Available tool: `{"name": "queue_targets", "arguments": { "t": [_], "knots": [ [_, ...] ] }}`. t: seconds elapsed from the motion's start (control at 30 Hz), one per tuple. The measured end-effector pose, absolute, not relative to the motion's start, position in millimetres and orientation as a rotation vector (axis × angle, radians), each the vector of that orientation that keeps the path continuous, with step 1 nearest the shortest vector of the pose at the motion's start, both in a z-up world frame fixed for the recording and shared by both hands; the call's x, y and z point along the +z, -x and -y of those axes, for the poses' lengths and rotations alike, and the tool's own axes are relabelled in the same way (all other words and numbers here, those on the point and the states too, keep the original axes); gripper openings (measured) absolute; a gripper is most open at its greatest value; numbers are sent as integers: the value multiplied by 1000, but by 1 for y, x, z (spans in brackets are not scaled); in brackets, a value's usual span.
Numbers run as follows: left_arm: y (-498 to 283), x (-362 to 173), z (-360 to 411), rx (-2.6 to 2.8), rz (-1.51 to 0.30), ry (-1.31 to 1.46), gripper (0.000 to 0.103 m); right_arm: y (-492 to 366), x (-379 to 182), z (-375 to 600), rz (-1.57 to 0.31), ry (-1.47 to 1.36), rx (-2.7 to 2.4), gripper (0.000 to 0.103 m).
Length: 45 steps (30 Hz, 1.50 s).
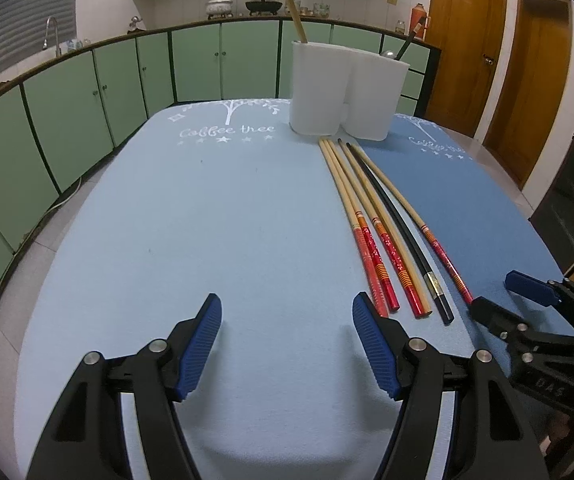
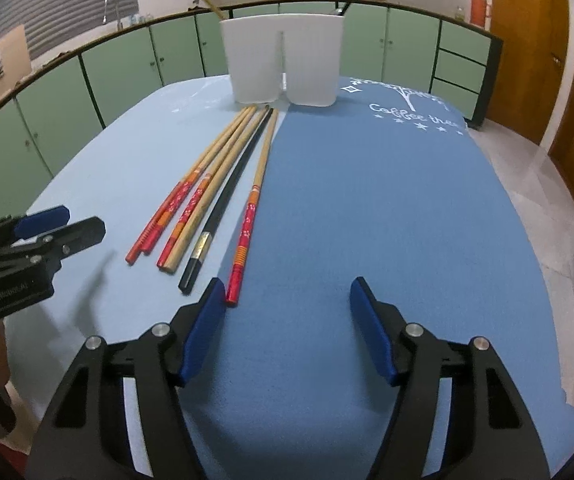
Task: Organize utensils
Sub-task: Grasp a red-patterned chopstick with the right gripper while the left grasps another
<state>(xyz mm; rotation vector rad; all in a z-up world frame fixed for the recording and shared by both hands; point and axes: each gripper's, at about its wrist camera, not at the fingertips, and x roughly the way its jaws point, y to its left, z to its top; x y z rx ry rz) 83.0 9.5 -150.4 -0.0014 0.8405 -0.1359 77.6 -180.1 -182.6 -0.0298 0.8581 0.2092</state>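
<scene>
Several chopsticks lie side by side along the seam of the two mats: wooden ones with red ends (image 1: 379, 236), a black chopstick (image 2: 231, 196) and a lone red-ended chopstick (image 2: 253, 208) nearest the dark mat. Behind them stands a white two-compartment holder (image 1: 327, 88) (image 2: 283, 60), with a wooden chopstick (image 1: 293, 4) in its left cup and a black one (image 1: 409, 42) in its right cup. My left gripper (image 1: 287, 304) (image 2: 83, 218) is open over the light mat, left of the red ends. My right gripper (image 2: 287, 286) (image 1: 495, 292) is open, empty, its left finger beside the lone chopstick's tip.
A light blue mat (image 1: 207, 220) and a dark blue mat (image 2: 367, 220) cover the table. Green cabinets (image 1: 87, 96) curve around the far and left sides. Wooden doors (image 1: 467, 52) are at the right. The table edge drops to a tiled floor on both sides.
</scene>
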Motion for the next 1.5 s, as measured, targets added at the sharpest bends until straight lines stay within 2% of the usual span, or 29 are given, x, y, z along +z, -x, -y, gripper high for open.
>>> {"name": "queue_targets", "arguments": {
  "t": [0.1,0.17,0.5,0.57,0.9,1.1,1.3,1.37,1.4,1.43,1.5],
  "knots": [
    [-83,-151,-7,-140,-843,2,67,-75,-183,177,-853,18,241,57],
    [-82,-151,-6,-145,-843,-2,67,-74,-185,173,-858,19,256,46],
    [-82,-152,-2,-146,-844,-4,67,-70,-187,164,-815,42,235,16],
    [-82,-153,0,-151,-845,-7,67,-70,-188,161,-815,57,239,5],
    [-81,-158,17,-195,-863,-12,67,-74,-184,187,-832,-4,163,5],
    [-83,-163,25,-183,-859,-30,55,-75,-185,197,-835,-30,142,5],
    [-85,-163,25,-167,-845,-26,38,-74,-187,195,-837,-33,144,5],
    [-85,-163,25,-162,-838,-27,23,-74,-187,196,-837,-33,144,5],
    [-85,-163,25,-160,-836,-28,19,-74,-187,196,-838,-33,144,5],
    [-86,-164,26,-161,-833,-26,10,-74,-187,196,-838,-32,144,5],
    [-86,-164,27,-168,-833,-25,6,-74,-187,196,-838,-29,144,5]
  ]
}}
